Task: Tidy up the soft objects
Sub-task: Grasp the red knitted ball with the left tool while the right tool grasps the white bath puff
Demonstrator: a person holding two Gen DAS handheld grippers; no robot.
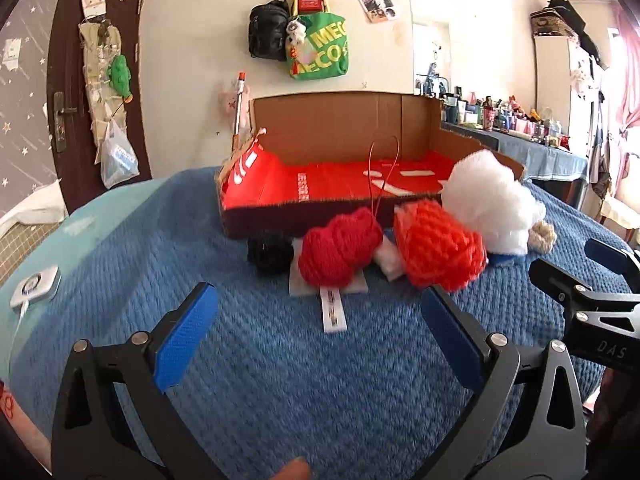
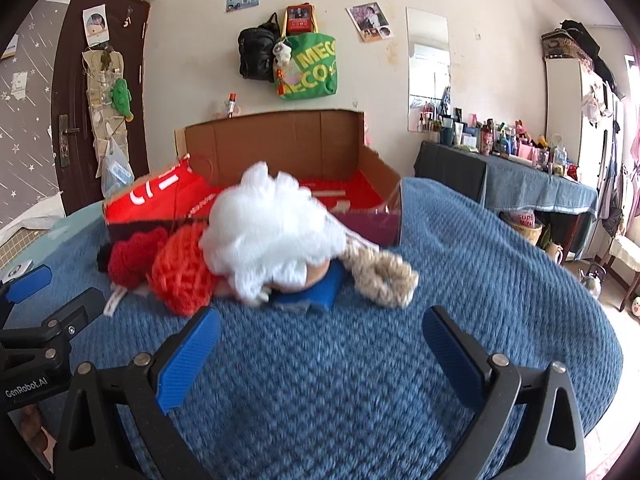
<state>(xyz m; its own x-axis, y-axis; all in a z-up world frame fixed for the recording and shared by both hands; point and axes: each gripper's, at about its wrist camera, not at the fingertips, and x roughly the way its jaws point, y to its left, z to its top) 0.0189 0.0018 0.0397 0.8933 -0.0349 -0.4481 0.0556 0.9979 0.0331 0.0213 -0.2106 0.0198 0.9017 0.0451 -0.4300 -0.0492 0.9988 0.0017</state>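
Observation:
A row of soft things lies on the blue blanket in front of a cardboard box (image 1: pixel 340 196) with a red floor: a black yarn ball (image 1: pixel 269 254), a dark red yarn ball (image 1: pixel 338 252), an orange knit piece (image 1: pixel 438 252), a white fluffy wad (image 1: pixel 490 204) and a beige knit piece (image 1: pixel 544 234). My left gripper (image 1: pixel 318 332) is open and empty, just short of the red yarn. In the right wrist view the white wad (image 2: pixel 272 232), orange piece (image 2: pixel 182 276), beige piece (image 2: pixel 384 276) and a blue sponge (image 2: pixel 320 292) lie ahead of my open, empty right gripper (image 2: pixel 320 350).
The blue blanket (image 1: pixel 280 380) covers the bed. A white charger pad (image 1: pixel 34 286) lies at the left edge. White cloth with a label (image 1: pixel 334 312) lies under the red yarn. Bags hang on the wall (image 1: pixel 316 46). A cluttered table (image 2: pixel 520 156) stands at the right.

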